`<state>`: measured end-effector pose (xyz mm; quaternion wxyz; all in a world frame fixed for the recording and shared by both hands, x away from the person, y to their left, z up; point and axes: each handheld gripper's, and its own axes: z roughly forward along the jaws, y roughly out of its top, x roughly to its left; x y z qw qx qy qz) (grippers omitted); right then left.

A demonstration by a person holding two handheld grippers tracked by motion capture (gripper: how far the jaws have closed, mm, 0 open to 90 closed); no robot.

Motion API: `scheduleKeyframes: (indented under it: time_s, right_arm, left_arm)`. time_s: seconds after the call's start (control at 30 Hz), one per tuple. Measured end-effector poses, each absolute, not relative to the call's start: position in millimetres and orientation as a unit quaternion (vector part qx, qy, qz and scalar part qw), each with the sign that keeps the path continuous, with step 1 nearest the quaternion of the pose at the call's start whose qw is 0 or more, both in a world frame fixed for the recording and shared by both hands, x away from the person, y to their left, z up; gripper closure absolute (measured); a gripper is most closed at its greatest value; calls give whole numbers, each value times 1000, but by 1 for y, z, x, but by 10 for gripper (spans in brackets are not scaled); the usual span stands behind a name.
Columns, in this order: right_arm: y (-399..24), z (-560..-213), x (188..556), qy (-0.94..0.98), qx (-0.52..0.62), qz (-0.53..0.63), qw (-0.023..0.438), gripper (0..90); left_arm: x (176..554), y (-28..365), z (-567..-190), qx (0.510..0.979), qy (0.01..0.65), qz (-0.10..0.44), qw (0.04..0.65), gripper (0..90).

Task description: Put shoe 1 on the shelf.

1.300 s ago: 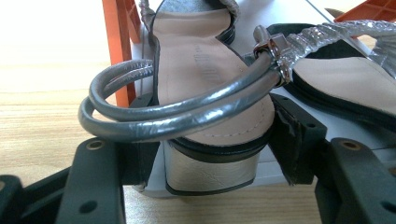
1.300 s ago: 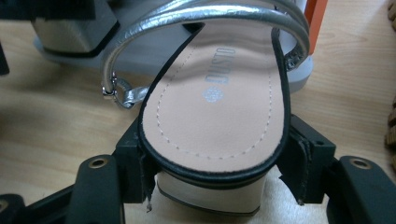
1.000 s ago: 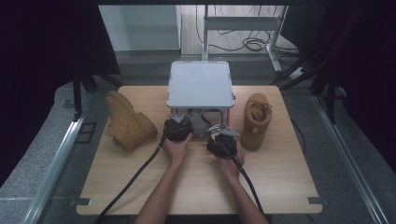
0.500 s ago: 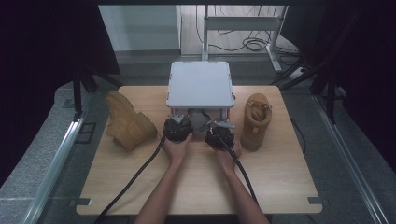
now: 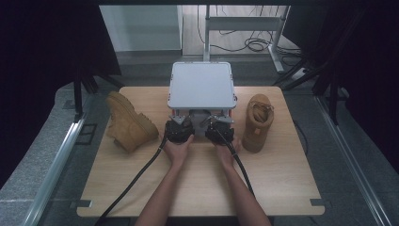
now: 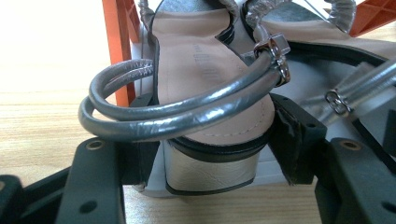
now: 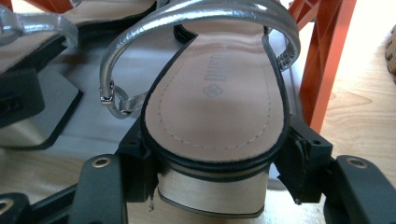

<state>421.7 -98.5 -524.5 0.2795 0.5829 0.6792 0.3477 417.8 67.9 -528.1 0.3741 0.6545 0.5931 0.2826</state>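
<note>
**Both claws on sandal heels under the grey stand**

Right hand has pushed forward since a second ago: right claw [image 5: 221,132] was angled beside the upright boot, now sits square at the front edge of the stand, level with the left claw [image 5: 179,130]. Left claw has shifted forward only slightly. Boots unchanged.

High view: wooden desk [image 5: 277,183], grey flat-topped stand [image 5: 202,84] at the middle back, tan boot on its side [image 5: 128,121] to the left, second tan boot upright [image 5: 256,121] to the right, just beside the right hand [image 5: 227,151]. Left hand [image 5: 177,149] is next to it, both forearms coming in from the bottom. Stand top hides what the claws hold.

Left gripper view fills that in: left claw [image 6: 205,140] is closed against the block heel of a silver sandal [image 6: 210,84], one jaw on each side, both touching. Grey ankle strap [image 6: 173,109] loops over the heel seat, buckle [image 6: 278,51] on the right. Orange stand leg [image 6: 119,42] behind at left.

Right gripper view: right claw [image 7: 215,163] is clamped on the heel of a second silver sandal [image 7: 217,102], jaws pressed to both sides. Silver strap [image 7: 201,14] arches over the top. Orange stand legs [image 7: 327,60] at right; the other sandal's heel shows at far left. Both sandals sit under the stand, heels toward the person.
</note>
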Motion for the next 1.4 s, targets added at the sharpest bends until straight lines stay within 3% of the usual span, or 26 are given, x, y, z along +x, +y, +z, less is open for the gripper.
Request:
scheduleKeyframes:
  time_s: [0.77, 1.03, 1.4]
  right_arm:
    - [-85, -535, 440, 666, 589, 346, 300, 385]
    - [-94, -533, 437, 671, 588, 369, 260, 336]
    - [-96, -534, 431, 682, 576, 368, 259, 341]
  left_arm:
    - [418, 68, -528, 655, 592, 284, 374, 388]
    - [418, 68, -528, 655, 590, 281, 378, 382]
    - [418, 64, -528, 650, 594, 263, 394, 360]
